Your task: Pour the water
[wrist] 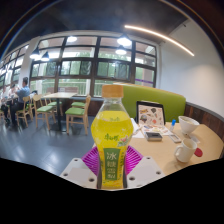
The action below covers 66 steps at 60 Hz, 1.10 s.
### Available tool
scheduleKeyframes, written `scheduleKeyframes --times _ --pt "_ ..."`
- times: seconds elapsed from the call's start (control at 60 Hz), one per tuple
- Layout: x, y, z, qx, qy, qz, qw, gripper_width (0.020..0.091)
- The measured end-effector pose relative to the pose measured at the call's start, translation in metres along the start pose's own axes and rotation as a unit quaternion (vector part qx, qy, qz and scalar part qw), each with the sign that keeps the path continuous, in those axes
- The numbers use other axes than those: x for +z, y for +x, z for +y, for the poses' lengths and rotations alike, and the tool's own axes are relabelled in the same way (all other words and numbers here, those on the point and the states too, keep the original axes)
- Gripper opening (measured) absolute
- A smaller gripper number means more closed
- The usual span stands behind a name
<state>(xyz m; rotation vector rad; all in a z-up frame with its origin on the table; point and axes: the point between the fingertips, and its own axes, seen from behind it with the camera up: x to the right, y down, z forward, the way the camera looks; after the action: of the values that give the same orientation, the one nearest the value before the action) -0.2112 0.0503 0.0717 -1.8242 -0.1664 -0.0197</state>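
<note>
Upright between the tongs (111,172), the bottle (111,138) is clamped by both pads; cups (186,126) sit ahead-right on the worktop (165,160).

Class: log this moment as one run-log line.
task: pour water | fingers: shut on bottle | bottle: upright, capped | cups on table: beyond

light wooden table (160,150), white cups (186,124), framed picture (151,113) standing on it

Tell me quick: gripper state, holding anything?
Gripper: shut on the bottle, lifted above the table.
</note>
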Motion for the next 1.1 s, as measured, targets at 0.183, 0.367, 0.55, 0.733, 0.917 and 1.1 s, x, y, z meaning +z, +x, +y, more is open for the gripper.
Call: scheduleKeyframes --times 0.183,0.367,0.55,0.733,0.917,1.1 --pt "0.012 0.008 0.003 0.038 -0.012 -0.037 0.999 0.0281" --pt "0.029 0.042 -0.029 0.227 -0.026 -0.107 0.968 0.0282" --pt "0.046 0.117 -0.046 0.507 0.005 -0.143 0.850 0.0282" --pt "0.050 0.148 -0.051 0.745 0.027 -0.176 0.643 0.0282" --pt "0.039 0.175 -0.074 0.848 0.056 -0.199 0.488 0.0279" --pt "0.021 0.190 -0.086 0.885 0.077 -0.196 0.414 0.0289"
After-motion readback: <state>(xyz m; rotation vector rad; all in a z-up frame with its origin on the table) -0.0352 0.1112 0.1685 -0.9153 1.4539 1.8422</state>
